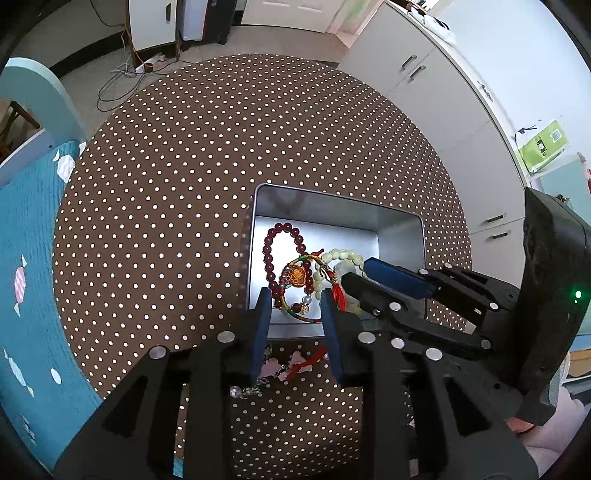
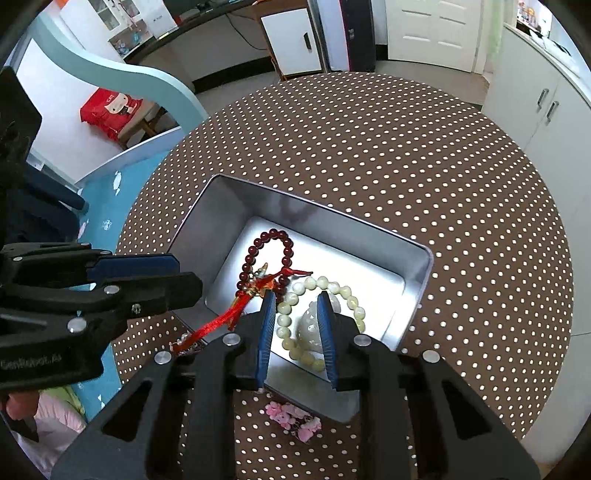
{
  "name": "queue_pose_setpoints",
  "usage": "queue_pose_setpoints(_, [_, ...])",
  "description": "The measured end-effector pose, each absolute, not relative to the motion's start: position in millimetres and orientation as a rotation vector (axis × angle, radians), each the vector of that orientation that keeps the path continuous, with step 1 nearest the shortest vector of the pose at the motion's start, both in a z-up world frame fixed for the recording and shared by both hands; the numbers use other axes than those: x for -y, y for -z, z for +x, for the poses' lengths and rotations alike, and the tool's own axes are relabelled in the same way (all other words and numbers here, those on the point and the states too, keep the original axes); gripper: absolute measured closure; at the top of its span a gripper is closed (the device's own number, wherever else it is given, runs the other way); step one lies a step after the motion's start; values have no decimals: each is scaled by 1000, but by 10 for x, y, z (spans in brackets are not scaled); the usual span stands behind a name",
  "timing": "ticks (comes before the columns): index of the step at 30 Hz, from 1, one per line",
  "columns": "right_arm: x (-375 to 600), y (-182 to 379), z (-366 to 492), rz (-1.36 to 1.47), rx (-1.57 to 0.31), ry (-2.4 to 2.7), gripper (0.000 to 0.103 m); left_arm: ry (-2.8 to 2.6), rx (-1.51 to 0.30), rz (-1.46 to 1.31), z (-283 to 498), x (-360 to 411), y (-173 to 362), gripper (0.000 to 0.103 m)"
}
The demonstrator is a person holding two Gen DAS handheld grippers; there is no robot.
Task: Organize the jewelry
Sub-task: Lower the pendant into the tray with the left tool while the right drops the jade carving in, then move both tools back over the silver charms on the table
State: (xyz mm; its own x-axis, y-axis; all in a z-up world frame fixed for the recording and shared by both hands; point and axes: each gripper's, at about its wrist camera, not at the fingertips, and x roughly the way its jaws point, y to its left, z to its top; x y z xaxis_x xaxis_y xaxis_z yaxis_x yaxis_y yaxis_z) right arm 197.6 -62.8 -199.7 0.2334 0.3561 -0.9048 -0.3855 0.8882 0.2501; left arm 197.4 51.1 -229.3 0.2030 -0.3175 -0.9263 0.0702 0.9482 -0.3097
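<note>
A silver tin (image 1: 400, 236) on the dotted worktop (image 1: 221, 147) held a dark red bead bracelet (image 1: 271, 254), a pale bead bracelet (image 2: 321, 286) and a colourful cord bracelet (image 1: 295, 275). The left gripper (image 1: 295, 306) and the right gripper (image 2: 295, 310) hung above it, jaws apart, gripping nothing. Pink trinkets (image 2: 293, 421) lay outside the tin's near wall.

Bright even daylight, hard glare on the tin (image 2: 373, 254) floor, fisheye-bent dark edges.

White cabinets (image 1: 436, 92) and a white door (image 2: 434, 33) stand beyond the grey floor (image 1: 92, 74).
</note>
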Motion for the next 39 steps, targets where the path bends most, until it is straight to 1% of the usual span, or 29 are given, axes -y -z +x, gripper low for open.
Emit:
queue_pose_setpoints(7, [655,2002,1978,-2,-1257,-493,81,274,-1344,-221,1954,-529,2273,75])
queue_pose_setpoints(9, [675,1990,1971,3,-1261,-488,79,278,-1344,-218,1941,-533,2270,75])
queue_pose_setpoints(10, [690,1976,1964,12,-1262,-491,75,279,-1344,-217,1938,-518,2262,75])
queue_pose_setpoints(11, [692,1958,1943,16,-1260,-493,67,280,-1345,-214,1927,-513,2257,75])
queue_pose_setpoints(12, [694,1937,1927,18,-1254,-493,63,282,-1345,-211,1914,-507,2249,75])
queue_pose_setpoints(13, [697,1911,1910,15,-1245,-490,57,282,-1344,-209,1901,-497,2240,75])
queue_pose_setpoints(14, [700,1884,1883,7,-1235,-486,55,282,-1338,-209,1878,-494,2220,70])
queue_pose_setpoints(16, [733,1870,1854,19,-1233,-492,52,279,-1328,-208,1846,-491,2186,63])
queue_pose_setpoints(18, [750,1833,1806,30,-1224,-490,49,284,-1318,-211,1796,-497,2148,63])
queue_pose_setpoints(20, [771,1800,1772,30,-1211,-485,44,283,-1311,-204,1742,-501,2113,63])
queue_pose_setpoints(27, [871,1725,1607,69,-1184,-446,42,278,-1279,-201,1491,-583,1988,55])
queue_pose_setpoints(31, [891,1675,1485,78,-1164,-428,42,270,-1297,-206,1360,-646,2020,54])
queue_pose_setpoints(33, [897,1652,1422,73,-1155,-419,40,267,-1310,-200,1298,-657,2050,54])
queue_pose_setpoints(34, [901,1650,1388,69,-1154,-410,38,267,-1317,-187,1260,-655,2073,54])
queue_pose_setpoints(39, [935,1684,1232,75,-1159,-387,37,270,-1358,-108,1095,-601,2236,54])
